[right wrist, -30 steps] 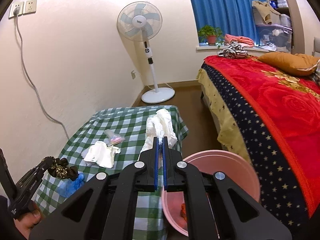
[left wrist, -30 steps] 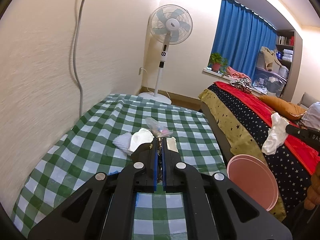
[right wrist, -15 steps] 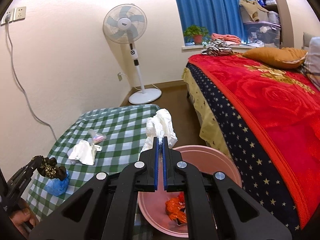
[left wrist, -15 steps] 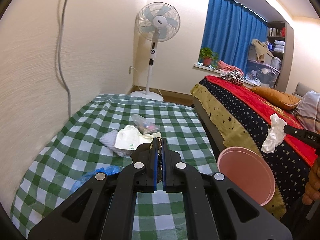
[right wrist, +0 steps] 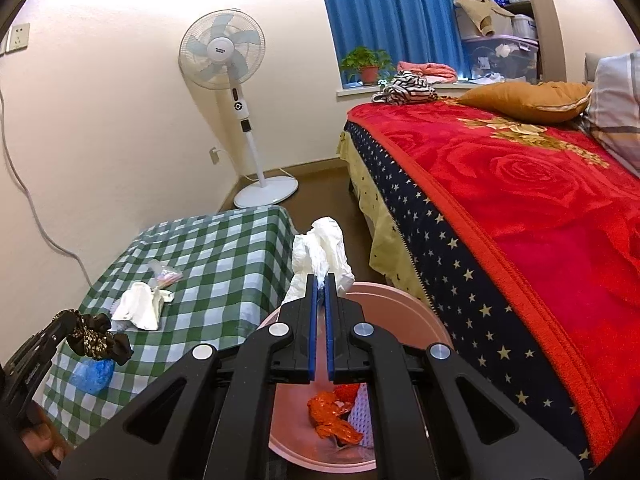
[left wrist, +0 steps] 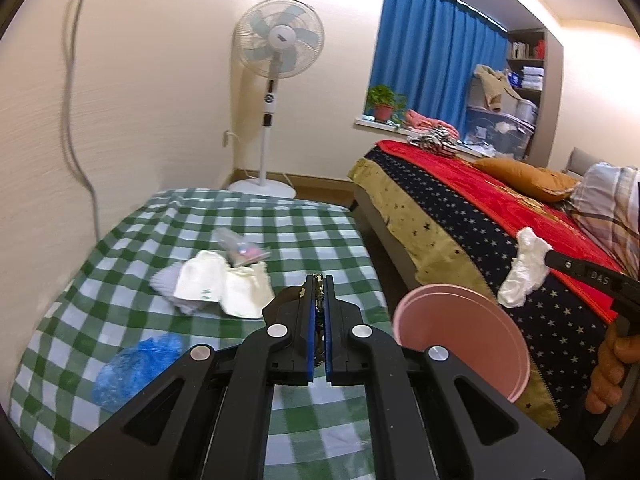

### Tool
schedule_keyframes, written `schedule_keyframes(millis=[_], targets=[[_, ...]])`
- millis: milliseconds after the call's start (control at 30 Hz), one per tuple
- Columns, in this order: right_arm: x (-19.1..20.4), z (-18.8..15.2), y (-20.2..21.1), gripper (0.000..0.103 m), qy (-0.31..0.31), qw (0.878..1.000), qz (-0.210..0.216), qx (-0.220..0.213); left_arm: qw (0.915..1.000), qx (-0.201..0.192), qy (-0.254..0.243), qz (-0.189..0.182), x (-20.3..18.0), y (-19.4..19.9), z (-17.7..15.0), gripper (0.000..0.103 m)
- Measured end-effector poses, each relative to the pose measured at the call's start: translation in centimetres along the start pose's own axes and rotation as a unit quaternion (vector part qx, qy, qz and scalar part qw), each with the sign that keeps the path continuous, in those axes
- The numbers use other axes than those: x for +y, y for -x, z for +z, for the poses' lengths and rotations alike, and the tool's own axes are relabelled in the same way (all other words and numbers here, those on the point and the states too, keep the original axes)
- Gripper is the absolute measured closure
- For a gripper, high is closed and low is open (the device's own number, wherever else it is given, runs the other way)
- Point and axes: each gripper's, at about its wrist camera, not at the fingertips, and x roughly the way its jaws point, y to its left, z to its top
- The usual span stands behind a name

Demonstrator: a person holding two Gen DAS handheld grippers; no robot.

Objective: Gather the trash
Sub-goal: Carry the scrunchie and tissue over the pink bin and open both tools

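both views have slid rightward over the last second: the bin [right wrist: 404,312] now fills the lower middle of the right wrist view, where earlier only its near rim showed, and in the left wrist view the bench [left wrist: 200,220] has drifted left while the bin comes in at lower right.

bed [right wrist: 520,200] takes the right half of both frames. the bench, under green check cloth, sits at left with trash on it: a white wad [left wrist: 224,284] at centre left, a clear bag [left wrist: 240,250] just behind it and touching it, and a blue wad [left wrist: 132,364] nearer the lower left edge. the pink bin stands between bench and bed and already holds orange wrappers [right wrist: 332,420].

right gripper [right wrist: 320,284] has its jaws clamped on a white tissue [right wrist: 320,256], which stands up out of the tips, long axis near upright and leaning a little to the left of frame. the tips sit over the bin's mouth in the right wrist view, and in the left wrist view the tissue hangs above and right of the rim, so it looks placed to let go; the drop is straight down from the jaws.

left gripper [left wrist: 319,284] is closed on a dark gold-speckled scrunchie [right wrist: 96,336], which bunches out past the tips toward the right of the right wrist frame. it hangs over the bench's lower left, well apart from the bin, so the right hand is the nearer and likely empties first.
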Motion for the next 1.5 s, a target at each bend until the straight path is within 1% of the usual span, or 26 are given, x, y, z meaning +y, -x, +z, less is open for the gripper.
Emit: schedule_keyframes(millis=[167,467,633,800,1200,1267,1300,1333,1367,1400,1467,1500], targets=[[-0.9,0.2,-0.3,0.099,-0.02,1.0,-0.004,0.002,0.9996,0.001,-0.016,-0.023,-2.1,-0.4,0.4,0.1],[-2.3,0.5,-0.8,0.099,-0.04,0.999,-0.017,0.003,0.9973,0.014,-0.032,-0.065,-5.9,-2.6,0.4,0.1],[-2.6,0.6,-1.2,0.099,-0.037,0.999,-0.035,0.006,0.9949,0.026,-0.038,-0.09,-8.0,-4.2,0.3,0.1],[-2.6,0.6,-1.5,0.099,-0.028,0.998,-0.047,0.009,0.9925,0.038,-0.046,-0.106,-9.4,-5.9,0.1,0.1],[-2.4,0.4,-2.1,0.099,-0.016,0.998,-0.066,0.016,0.988,0.061,-0.054,-0.131,-11.6,-8.5,-0.4,0.1],[-2.4,0.3,-2.2,0.099,-0.016,0.997,-0.068,0.017,0.9868,0.065,-0.053,-0.138,-11.9,-8.8,-0.4,0.1],[-2.4,0.3,-2.3,0.099,-0.015,0.997,-0.072,0.019,0.9851,0.07,-0.053,-0.147,-12.0,-9.1,-0.5,0.1],[-2.4,0.2,-2.4,0.097,-0.013,0.997,-0.079,0.022,0.9835,0.075,-0.054,-0.155,-12.2,-9.3,-0.5,0.1],[-2.4,0.2,-2.5,0.095,-0.012,0.996,-0.088,0.022,0.9814,0.085,-0.052,-0.164,-12.2,-9.6,-0.7,0.097],[-2.4,0.2,-2.6,0.092,-0.011,0.995,-0.1,0.023,0.9799,0.096,-0.048,-0.168,-12.1,-10.0,-0.8,0.088],[-2.6,0.2,-2.5,0.068,-0.018,0.994,-0.106,0.02,0.9799,0.106,-0.038,-0.164,-11.6,-10.3,-1.0,0.075],[-2.7,0.2,-2.4,0.064,-0.019,0.994,-0.108,0.017,0.9806,0.106,-0.032,-0.162,-11.2,-10.3,-1.1,0.075]])
